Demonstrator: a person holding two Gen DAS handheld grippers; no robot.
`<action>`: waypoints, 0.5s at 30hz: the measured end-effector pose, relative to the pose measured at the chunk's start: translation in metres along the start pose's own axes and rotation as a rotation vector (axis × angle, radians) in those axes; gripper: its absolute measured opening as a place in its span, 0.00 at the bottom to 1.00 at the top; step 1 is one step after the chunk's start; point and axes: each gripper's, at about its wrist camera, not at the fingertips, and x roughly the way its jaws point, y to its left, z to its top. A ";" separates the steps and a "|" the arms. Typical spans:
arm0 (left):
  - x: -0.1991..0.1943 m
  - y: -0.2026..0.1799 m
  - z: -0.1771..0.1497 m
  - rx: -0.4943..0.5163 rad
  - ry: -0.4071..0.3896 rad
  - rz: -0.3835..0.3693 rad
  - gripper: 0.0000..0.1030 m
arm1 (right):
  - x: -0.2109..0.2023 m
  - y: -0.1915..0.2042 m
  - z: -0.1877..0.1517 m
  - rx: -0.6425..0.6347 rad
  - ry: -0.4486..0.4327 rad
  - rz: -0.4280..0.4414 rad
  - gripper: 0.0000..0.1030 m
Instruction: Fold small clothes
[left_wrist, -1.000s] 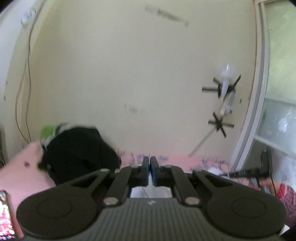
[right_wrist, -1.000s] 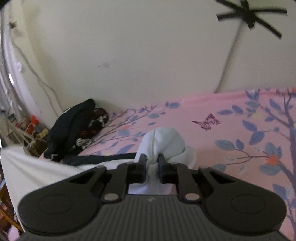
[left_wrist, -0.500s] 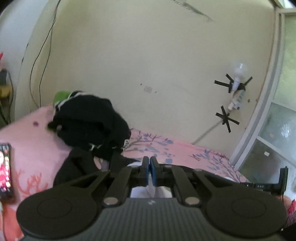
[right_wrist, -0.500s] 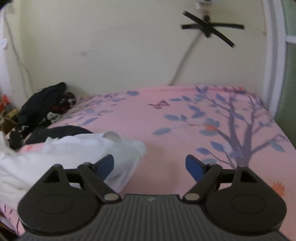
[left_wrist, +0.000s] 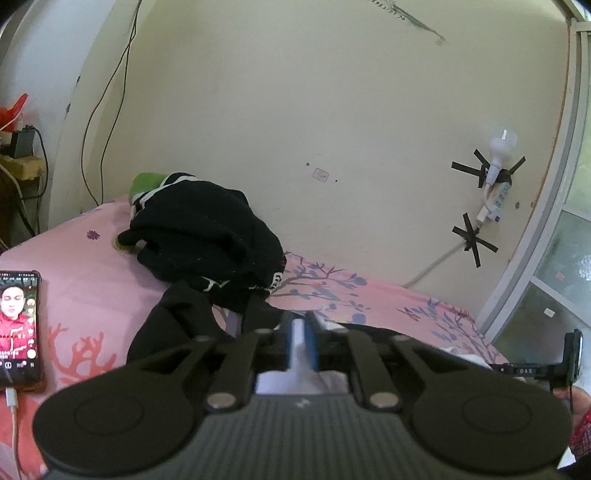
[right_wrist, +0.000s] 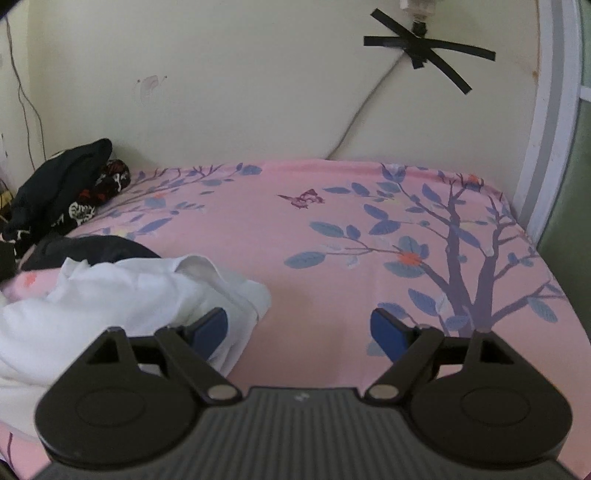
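white garment (right_wrist: 122, 295) lay crumpled nr bed's (right_wrist: 332, 229) left edge. right hand-held gripper (right_wrist: 301, 328) released, jaws wide, nothing btwn. left hand-held gripper (left_wrist: 300, 345) jaws opening w/ white cloth btwn.

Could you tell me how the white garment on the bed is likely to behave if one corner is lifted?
The white garment lies crumpled in soft folds on the pink bedsheet, so it is probably floppy and would drape and stretch out rather than hold its shape. It looks thin, so likely light. On the smooth sheet the rest would probably drag along behind.
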 end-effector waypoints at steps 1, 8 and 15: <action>0.000 0.000 0.002 0.008 -0.004 0.001 0.26 | -0.001 0.000 0.003 -0.009 -0.005 0.006 0.75; 0.016 -0.005 0.016 0.034 0.026 -0.032 0.79 | -0.024 0.022 0.040 -0.099 -0.106 0.267 0.72; 0.047 -0.006 0.005 0.005 0.149 -0.074 0.84 | 0.009 0.091 0.058 -0.289 -0.009 0.460 0.68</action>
